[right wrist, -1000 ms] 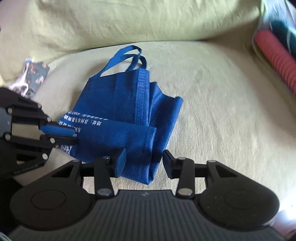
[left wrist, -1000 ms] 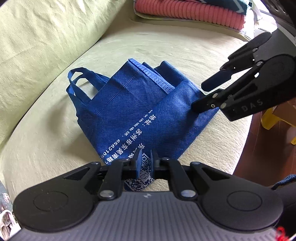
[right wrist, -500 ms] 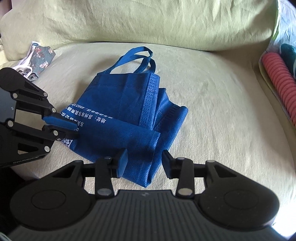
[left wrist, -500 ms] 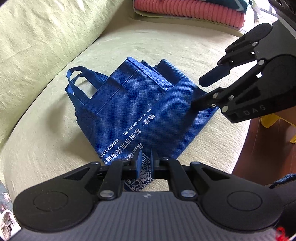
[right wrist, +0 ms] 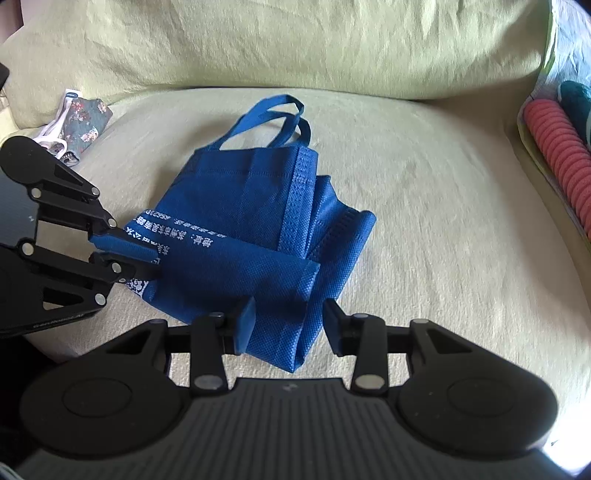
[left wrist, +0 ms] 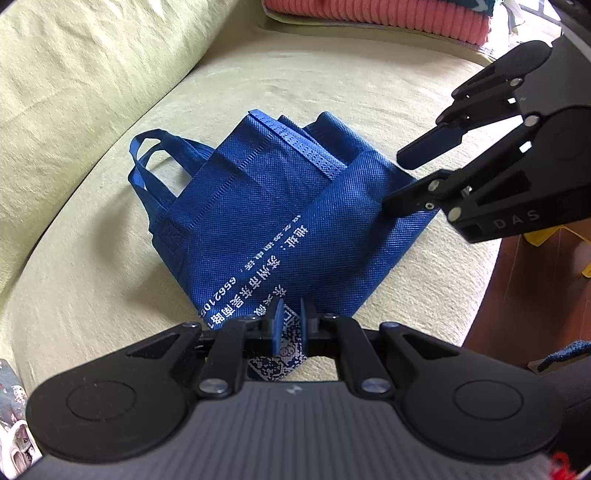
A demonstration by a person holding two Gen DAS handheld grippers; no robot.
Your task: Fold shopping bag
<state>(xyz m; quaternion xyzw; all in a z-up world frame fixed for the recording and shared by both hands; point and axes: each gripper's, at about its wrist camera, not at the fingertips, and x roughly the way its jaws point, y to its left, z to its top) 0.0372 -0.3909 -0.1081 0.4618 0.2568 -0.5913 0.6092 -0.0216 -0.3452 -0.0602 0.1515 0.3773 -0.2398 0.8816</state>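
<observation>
A pale yellow-green sofa by a patch of brown floor, lit by daylight.

The sofa seat (right wrist: 424,229) is covered in a slightly wrinkled cloth, and the back cushion (right wrist: 295,44) rises behind it in the same colour. At one end of the seat lies a stack of folded fabric, topped by a ribbed pink blanket (left wrist: 373,16) with something dark teal beside it. At the other end sits a small flowered cloth pouch (right wrist: 83,123). Past the front edge of the seat the floor (left wrist: 532,295) is reddish brown, with something yellow on it. Bright light falls from the blanket side.
</observation>
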